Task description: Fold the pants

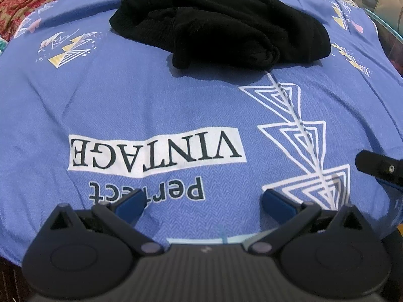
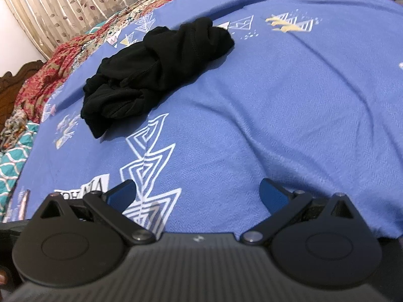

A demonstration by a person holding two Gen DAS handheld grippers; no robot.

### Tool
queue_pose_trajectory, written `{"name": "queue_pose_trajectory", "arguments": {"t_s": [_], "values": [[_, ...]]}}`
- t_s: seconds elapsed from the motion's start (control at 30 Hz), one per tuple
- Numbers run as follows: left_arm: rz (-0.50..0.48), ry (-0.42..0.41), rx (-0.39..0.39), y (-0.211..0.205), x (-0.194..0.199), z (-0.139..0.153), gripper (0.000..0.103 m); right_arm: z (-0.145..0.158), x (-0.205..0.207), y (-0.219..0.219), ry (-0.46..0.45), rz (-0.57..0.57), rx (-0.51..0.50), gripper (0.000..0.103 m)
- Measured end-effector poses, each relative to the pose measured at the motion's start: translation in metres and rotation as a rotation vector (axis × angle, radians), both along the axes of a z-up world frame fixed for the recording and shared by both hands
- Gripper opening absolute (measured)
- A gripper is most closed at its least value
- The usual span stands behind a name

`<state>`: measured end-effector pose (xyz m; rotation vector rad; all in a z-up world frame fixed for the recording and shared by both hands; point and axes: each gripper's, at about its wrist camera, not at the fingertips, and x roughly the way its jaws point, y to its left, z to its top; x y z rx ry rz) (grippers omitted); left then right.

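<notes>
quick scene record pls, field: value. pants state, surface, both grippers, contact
pants: black pants, crumpled in a heap, unfolded
surface: blue bedsheet with white triangle print and "perfect VINTAGE" text
left gripper: open, over the sheet, short of the pants, holding nothing
right gripper: open, over the sheet, short of the pants, holding nothing
contact: neither gripper touches the pants
background: red floral quilt, curtain
task progress: folding not yet begun

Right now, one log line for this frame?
stage: pre-grasp | pants: crumpled, unfolded on blue bedspread | left tool: open, empty | right tool: open, empty
</notes>
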<state>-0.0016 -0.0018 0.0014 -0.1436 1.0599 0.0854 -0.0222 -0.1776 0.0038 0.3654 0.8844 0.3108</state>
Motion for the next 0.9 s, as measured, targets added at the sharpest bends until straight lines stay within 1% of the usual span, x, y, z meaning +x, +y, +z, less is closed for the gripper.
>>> {"name": "queue_pose_trajectory", "arguments": {"t_s": [0.03,0.1,0.13,0.2,0.23,0.3,0.37,0.43,0.53,0.57,0.6,0.63,0.67,0.7,0.73,0.77,0.83,0.9], "values": [[-0.005,0.006,-0.005,0.0,0.001,0.0,0.103,0.002,-0.001,0.0,-0.013,-0.005,-0.009,0.1],[0.002,0.019,-0.048,0.008,0.004,0.007,0.103,0.005,-0.001,-0.002,-0.045,-0.009,-0.023,0.088],[0.017,0.003,-0.075,0.014,0.005,0.012,0.103,0.007,0.0,-0.003,-0.06,-0.009,-0.027,0.084],[0.06,-0.05,-0.117,0.028,0.008,0.024,0.103,0.009,0.001,-0.005,-0.085,-0.013,-0.027,0.068],[0.087,-0.07,-0.142,0.035,0.013,0.029,0.103,0.009,0.001,-0.006,-0.09,-0.014,-0.028,0.064],[0.134,-0.084,-0.231,0.05,0.028,0.036,0.103,0.008,0.003,-0.007,-0.092,-0.011,-0.028,0.048],[0.176,-0.093,-0.331,0.064,0.049,0.04,0.103,0.008,0.003,-0.008,-0.095,-0.004,-0.021,0.042],[0.218,-0.092,-0.405,0.072,0.073,0.041,0.1,0.009,0.003,-0.009,-0.107,0.005,-0.016,0.042],[0.253,-0.079,-0.578,0.078,0.109,0.034,0.102,0.012,0.002,-0.01,-0.125,0.005,-0.02,0.042],[0.261,-0.062,-0.612,0.078,0.121,0.029,0.101,0.012,0.002,-0.011,-0.128,0.003,-0.021,0.042],[0.276,-0.05,-0.611,0.076,0.13,0.025,0.086,0.013,0.003,-0.011,-0.13,0.002,-0.022,0.042],[0.289,-0.043,-0.579,0.073,0.137,0.02,0.064,0.013,0.004,-0.011,-0.131,0.003,-0.022,0.042],[0.292,-0.015,-0.539,0.071,0.143,0.01,0.013,0.014,0.006,-0.011,-0.132,0.006,-0.021,0.042],[0.304,0.015,-0.548,0.072,0.143,0.004,0.007,0.017,0.009,-0.011,-0.136,0.011,-0.02,0.042],[0.32,0.002,-0.577,0.074,0.135,0.001,0.007,0.019,0.011,-0.011,-0.145,0.017,-0.021,0.042],[0.307,-0.029,-0.578,0.076,0.125,0.004,0.007,0.022,0.014,-0.01,-0.158,0.027,-0.023,0.042],[0.272,-0.101,-0.511,0.081,0.097,0.016,0.006,0.031,0.024,-0.006,-0.194,0.053,-0.038,0.042],[0.259,-0.163,-0.526,0.1,0.06,0.031,0.006,0.039,0.035,-0.001,-0.22,0.069,-0.04,0.044]]}}
